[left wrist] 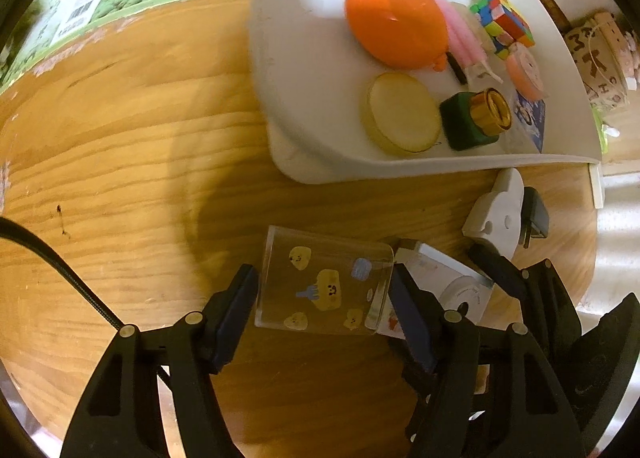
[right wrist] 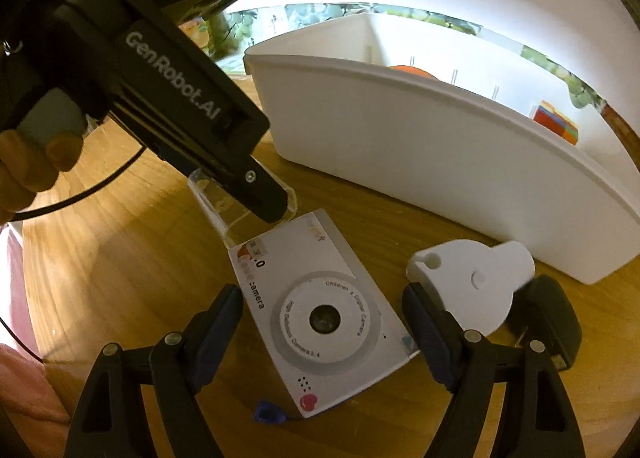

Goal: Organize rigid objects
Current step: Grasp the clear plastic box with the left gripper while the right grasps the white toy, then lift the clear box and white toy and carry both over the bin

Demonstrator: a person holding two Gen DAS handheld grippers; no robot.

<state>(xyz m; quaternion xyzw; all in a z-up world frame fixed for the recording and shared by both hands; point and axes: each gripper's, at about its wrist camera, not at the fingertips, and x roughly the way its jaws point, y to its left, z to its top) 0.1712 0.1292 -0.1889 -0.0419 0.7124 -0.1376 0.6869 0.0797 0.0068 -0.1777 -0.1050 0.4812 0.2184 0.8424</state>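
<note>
Right gripper (right wrist: 324, 334) released, straddling white toy camera (right wrist: 320, 322) labelled "Children's Digital Camera" on wooden surface (right wrist: 120, 258), left gripper (left wrist: 324, 298) marked "GenRobot.AI" unclenched around clear sticker-printed acrylic block (left wrist: 324, 286), white plastic bin (right wrist: 420, 145) beyond.

left wrist: steep, close over table (left wrist: 120, 137); right wrist: likewise; shared: toy camera (right wrist: 320, 318)

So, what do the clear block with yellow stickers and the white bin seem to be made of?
The clear block looks like glossy acrylic: the wood grain shows through it and its edges glint. The white bin seems matte moulded plastic, with smooth, evenly white walls; I cannot be certain.
</note>
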